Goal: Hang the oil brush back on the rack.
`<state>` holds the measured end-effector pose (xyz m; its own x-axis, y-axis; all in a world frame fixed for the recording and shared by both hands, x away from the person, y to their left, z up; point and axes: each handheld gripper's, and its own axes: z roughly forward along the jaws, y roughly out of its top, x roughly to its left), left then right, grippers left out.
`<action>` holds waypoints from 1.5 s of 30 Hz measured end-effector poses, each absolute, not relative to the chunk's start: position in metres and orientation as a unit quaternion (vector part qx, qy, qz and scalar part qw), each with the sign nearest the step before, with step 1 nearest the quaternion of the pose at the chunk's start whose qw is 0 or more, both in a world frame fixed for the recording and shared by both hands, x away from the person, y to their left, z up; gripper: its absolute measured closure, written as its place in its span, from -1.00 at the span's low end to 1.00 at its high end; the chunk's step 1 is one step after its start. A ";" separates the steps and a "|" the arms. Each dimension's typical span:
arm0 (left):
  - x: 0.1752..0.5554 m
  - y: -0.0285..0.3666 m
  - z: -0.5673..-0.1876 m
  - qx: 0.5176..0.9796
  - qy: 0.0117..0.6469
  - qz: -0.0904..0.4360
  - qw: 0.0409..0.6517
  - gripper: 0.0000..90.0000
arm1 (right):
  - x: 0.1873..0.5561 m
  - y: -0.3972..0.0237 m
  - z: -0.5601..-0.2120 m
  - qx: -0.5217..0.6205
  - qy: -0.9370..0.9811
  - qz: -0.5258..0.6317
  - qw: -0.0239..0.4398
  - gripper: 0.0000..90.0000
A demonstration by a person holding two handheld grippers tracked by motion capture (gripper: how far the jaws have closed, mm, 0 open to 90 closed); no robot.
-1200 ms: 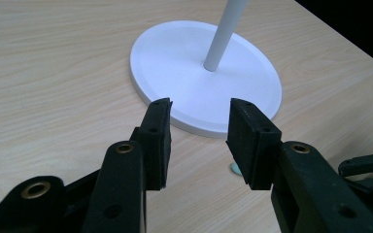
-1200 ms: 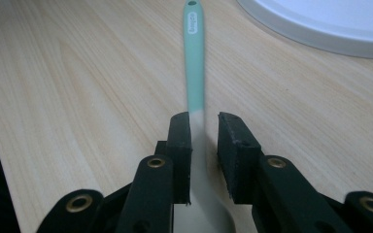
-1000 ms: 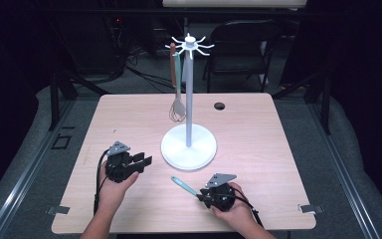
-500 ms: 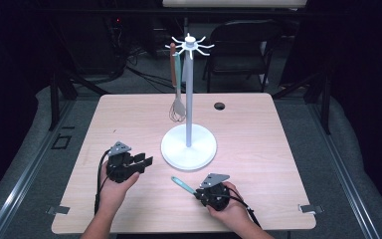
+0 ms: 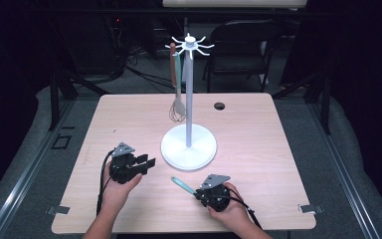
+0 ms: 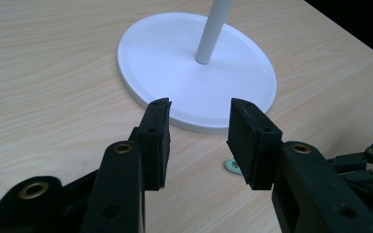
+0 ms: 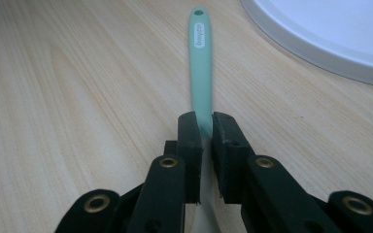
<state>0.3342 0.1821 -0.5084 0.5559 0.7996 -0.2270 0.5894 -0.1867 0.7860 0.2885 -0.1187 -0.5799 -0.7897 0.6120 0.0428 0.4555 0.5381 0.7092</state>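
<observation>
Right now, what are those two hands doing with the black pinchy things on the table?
A person sits at a wooden table with a gripper in each hand. The right gripper has just been closing its jaws, and they now pinch the handle of a mint-green utensil that lies flat on the table. The left gripper is open with nothing between its jaws, pointing at the round base of a white hanging stand. A whisk already hangs from one of the stand's hooks.

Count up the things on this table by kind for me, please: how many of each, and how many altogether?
White utensil stand: 1
Utensils hanging on the stand's hooks, a whisk among them: 2
Mint-green utensil handle lying on the table: 1
Hand-held grippers, left hand-held gripper and right hand-held gripper: 2
Total: 6
</observation>
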 end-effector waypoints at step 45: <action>0.329 0.135 -0.539 0.804 0.398 0.052 0.439 -0.05 | 0.287 -0.133 -0.556 0.311 0.833 0.439 0.128 0.83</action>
<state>0.3291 0.1350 -0.5393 0.6779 0.6854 -0.2659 0.5946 -0.2986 0.7465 0.2874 -0.1326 -0.5555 -0.7736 0.6308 0.0601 0.4060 0.4206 0.8113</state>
